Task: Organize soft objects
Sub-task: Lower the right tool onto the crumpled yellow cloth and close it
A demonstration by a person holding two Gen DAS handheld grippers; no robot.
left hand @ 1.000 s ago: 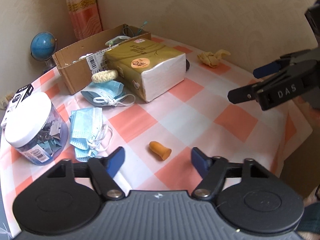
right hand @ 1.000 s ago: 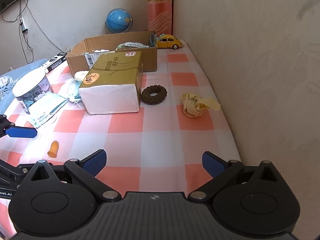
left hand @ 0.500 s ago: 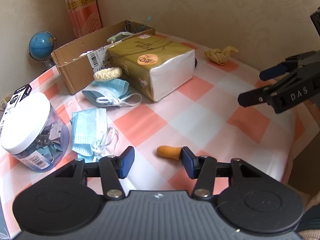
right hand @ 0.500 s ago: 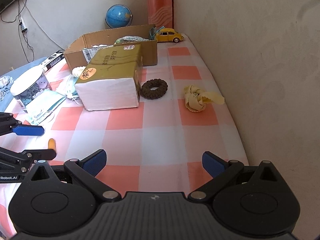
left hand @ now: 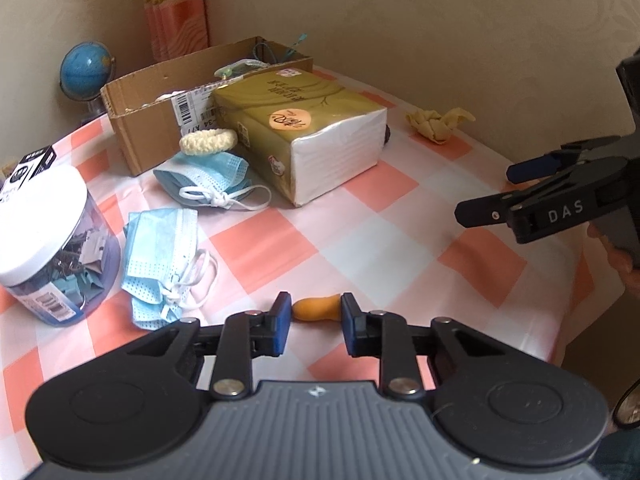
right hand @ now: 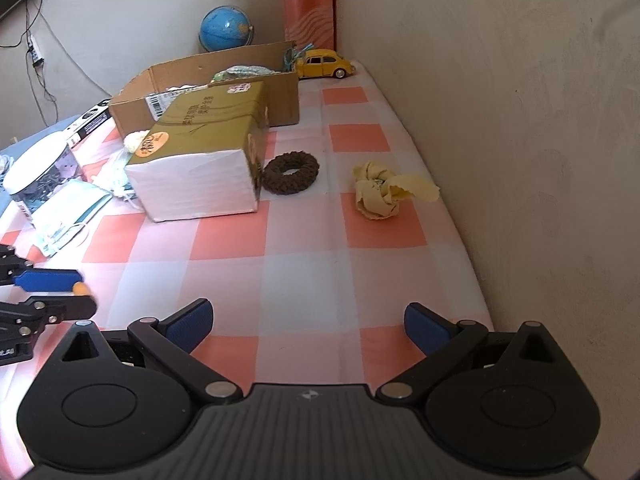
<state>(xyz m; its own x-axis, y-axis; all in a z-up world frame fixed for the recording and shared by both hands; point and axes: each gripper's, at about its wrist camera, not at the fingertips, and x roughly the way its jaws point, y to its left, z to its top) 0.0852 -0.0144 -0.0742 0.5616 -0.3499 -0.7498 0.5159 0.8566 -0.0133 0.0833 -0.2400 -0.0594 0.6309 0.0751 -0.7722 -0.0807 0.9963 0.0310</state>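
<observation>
- Left wrist view: the left gripper (left hand: 312, 314) had closed on the orange foam earplug (left hand: 317, 309), its two blue pads pressing the plug's ends. The plug sat low over the checked tablecloth (left hand: 372, 236), near the front edge; whether it was touching the cloth could not be told.
- Left wrist view: the plug's long axis ran across the picture, from one pad to the other, so the grip was taken end to end (along the length, not across the waist). Soft foam held this way would likely compress; a slip was judged possible on lifting.
- Left wrist view: the cardboard box (left hand: 132, 120) stood well beyond the fingers towards the far left, past the tissue pack (left hand: 304, 136) and two blue face masks (left hand: 164, 248). If the box was the destination, the carry would run forward and left.
- Right wrist view: the right gripper (right hand: 308, 326) stood with jaws wide apart and nothing between them, above bare cloth.
- Right wrist view: the earplug showed only as an orange tip at the far left edge, between the other tool's fingers. The left hand was plainly the nearer; the right lay closer to the brown hair ring (right hand: 291, 172) and the crumpled yellow cloth (right hand: 384, 194).
</observation>
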